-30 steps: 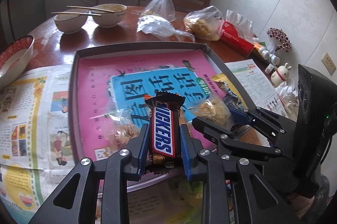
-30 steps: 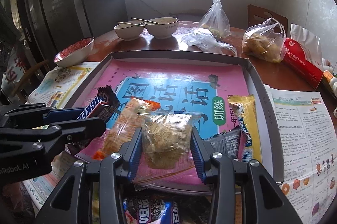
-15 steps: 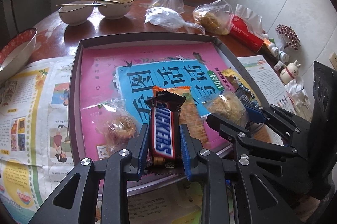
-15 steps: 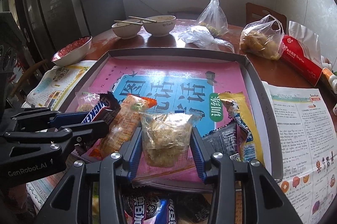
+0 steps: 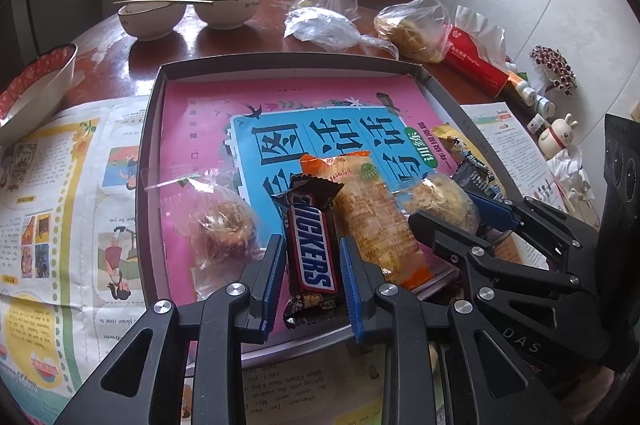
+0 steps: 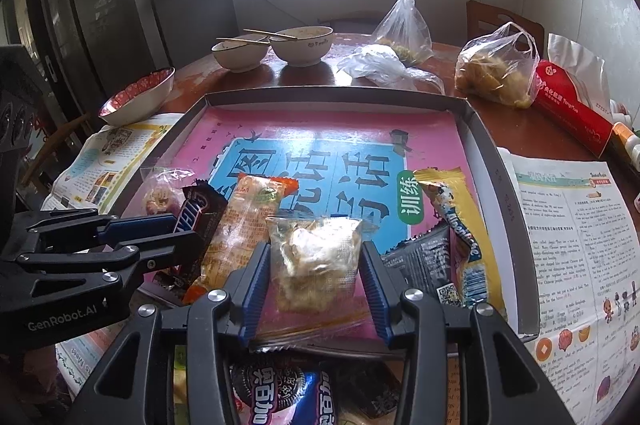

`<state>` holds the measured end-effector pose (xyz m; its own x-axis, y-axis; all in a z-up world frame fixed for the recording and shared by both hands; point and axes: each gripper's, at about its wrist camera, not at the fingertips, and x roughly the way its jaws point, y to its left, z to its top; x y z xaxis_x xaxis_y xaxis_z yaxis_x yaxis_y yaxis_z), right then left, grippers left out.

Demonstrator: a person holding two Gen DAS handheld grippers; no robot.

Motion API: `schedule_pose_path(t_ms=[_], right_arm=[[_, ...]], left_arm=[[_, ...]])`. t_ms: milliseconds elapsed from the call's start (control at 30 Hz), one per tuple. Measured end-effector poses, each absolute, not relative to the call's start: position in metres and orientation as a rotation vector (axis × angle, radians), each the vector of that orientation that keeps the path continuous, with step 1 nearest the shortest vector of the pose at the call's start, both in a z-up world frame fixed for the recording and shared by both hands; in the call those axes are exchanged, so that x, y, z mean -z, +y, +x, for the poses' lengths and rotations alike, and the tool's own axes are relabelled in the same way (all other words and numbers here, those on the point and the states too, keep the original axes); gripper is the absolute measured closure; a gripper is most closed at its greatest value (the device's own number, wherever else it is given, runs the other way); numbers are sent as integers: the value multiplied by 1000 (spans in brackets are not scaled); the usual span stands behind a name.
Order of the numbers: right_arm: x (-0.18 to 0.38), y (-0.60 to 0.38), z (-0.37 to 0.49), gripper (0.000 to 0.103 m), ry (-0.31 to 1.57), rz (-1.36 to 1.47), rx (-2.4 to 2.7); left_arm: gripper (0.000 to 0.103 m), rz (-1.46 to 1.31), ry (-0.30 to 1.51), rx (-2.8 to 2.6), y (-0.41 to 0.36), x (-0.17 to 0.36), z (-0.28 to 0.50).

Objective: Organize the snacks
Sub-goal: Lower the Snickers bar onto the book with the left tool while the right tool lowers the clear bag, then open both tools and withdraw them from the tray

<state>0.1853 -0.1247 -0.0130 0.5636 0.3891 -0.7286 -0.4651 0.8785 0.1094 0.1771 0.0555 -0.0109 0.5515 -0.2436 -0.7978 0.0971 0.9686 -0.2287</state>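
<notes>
The Snickers bar (image 5: 312, 245) sits pinched in the left gripper (image 5: 310, 277), blue pads tight on its sides, over the near edge of the grey tray (image 5: 150, 145). At its three o'clock lies an orange-ended cracker pack (image 5: 376, 221), touching it; at nine, a clear-wrapped pastry (image 5: 224, 225). The right gripper (image 6: 316, 277) is clamped on a clear bag of crisp pieces (image 6: 316, 265). At that bag's three o'clock lie a black packet (image 6: 424, 261) and a yellow bar (image 6: 460, 221).

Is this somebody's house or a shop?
Most likely a home dining area: two used bowls with chopsticks sit on a wooden table, and tied plastic food bags lie nearby.
</notes>
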Motion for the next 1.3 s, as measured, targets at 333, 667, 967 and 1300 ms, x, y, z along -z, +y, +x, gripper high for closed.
schedule_pose_path(t_ms=[333, 667, 967, 1300], right_arm=[[10, -127, 183, 59, 825, -91, -504], [4, -131, 177, 55, 803, -80, -510], [-1, -137, 174, 55, 784, -68, -504], [-9, -144, 169, 54, 756, -56, -501]], left_arm=[[74, -166, 971, 194, 57, 13, 173], [74, -163, 961, 194, 55, 6, 167], [74, -162, 950, 193, 53, 0, 162], [71, -166, 942, 187, 52, -5, 158]])
